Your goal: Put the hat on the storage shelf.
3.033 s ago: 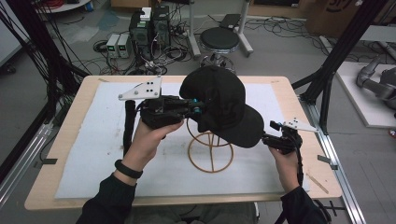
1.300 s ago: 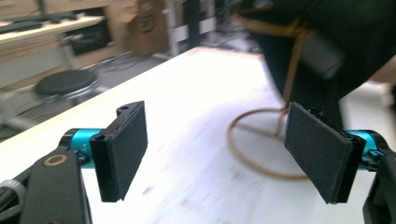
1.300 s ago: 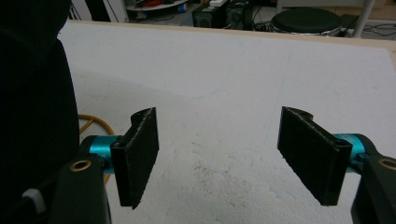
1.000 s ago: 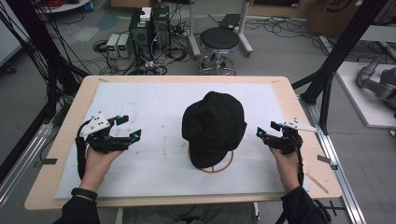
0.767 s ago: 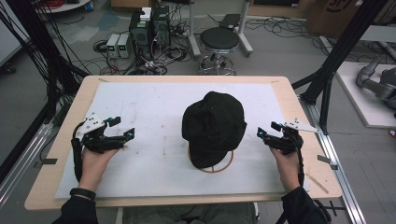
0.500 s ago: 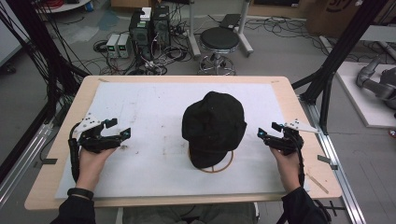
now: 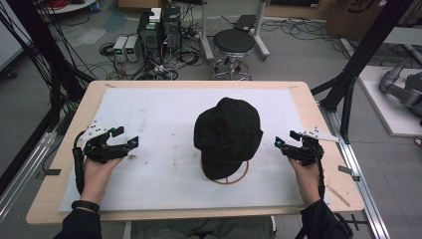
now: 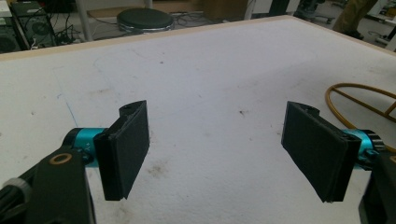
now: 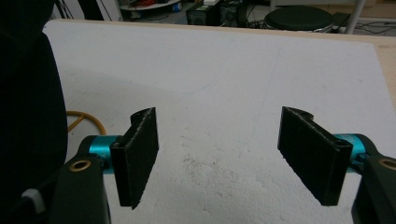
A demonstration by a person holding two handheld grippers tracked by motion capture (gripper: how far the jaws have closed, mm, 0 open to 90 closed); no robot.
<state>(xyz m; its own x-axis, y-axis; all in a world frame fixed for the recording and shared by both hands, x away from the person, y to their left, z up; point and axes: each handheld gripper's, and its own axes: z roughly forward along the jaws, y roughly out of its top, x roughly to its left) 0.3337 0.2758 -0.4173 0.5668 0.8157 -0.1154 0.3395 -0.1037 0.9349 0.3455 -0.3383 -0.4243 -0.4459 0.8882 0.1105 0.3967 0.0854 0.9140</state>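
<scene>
A black cap (image 7: 228,132) sits on a gold wire stand (image 7: 238,177) at the middle of the white mat (image 7: 159,109). My left gripper (image 7: 127,137) hovers over the mat's left side, well clear of the cap, open and holding nothing. In the left gripper view my left gripper (image 8: 219,149) has its jaws wide apart, with the stand's ring (image 8: 359,100) off to the right. My right gripper (image 7: 286,139) rests just right of the cap, open and holding nothing. The right gripper view has my right gripper (image 9: 217,158) spread wide, the cap (image 9: 28,93) at the left and the ring (image 9: 81,120) beside it.
The mat covers a wooden table (image 7: 318,124). Behind the far edge stand a round stool (image 7: 234,42) and computer boxes (image 7: 159,30) among cables. Black frame posts (image 7: 366,50) rise at both sides of the table.
Three seconds ago my left gripper was at the cap over the stand. It has let go and withdrawn to the left side, drifting slightly left over the last second. The right gripper has stayed put.
</scene>
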